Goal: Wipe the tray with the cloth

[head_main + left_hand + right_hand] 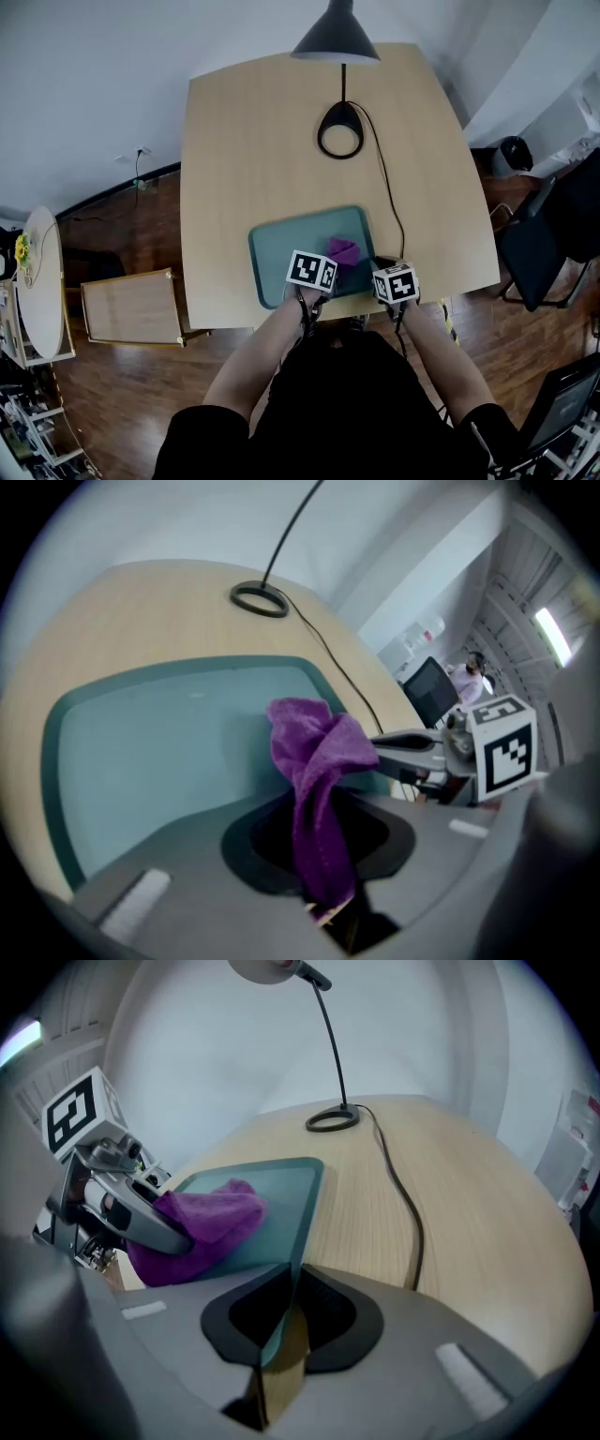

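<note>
Left gripper [319,855] pinching purple cloth [314,761] over teal tray [159,752], right gripper [286,1312] clamped on tray's right rim, at table [281,141] near edge.

Soft even light, faint shadows — heavy fisheye bend at edges, dark vignette corners in gripper views, bottom foreground blurred.

**Black top, grey grippers**

You wear a black top [337,403] with short sleeves [202,436]. Your left gripper [319,855] and right gripper [281,1330] have grey bodies with black pads [258,841]. Each carries a white cube [311,271] printed with black square markers.
</note>
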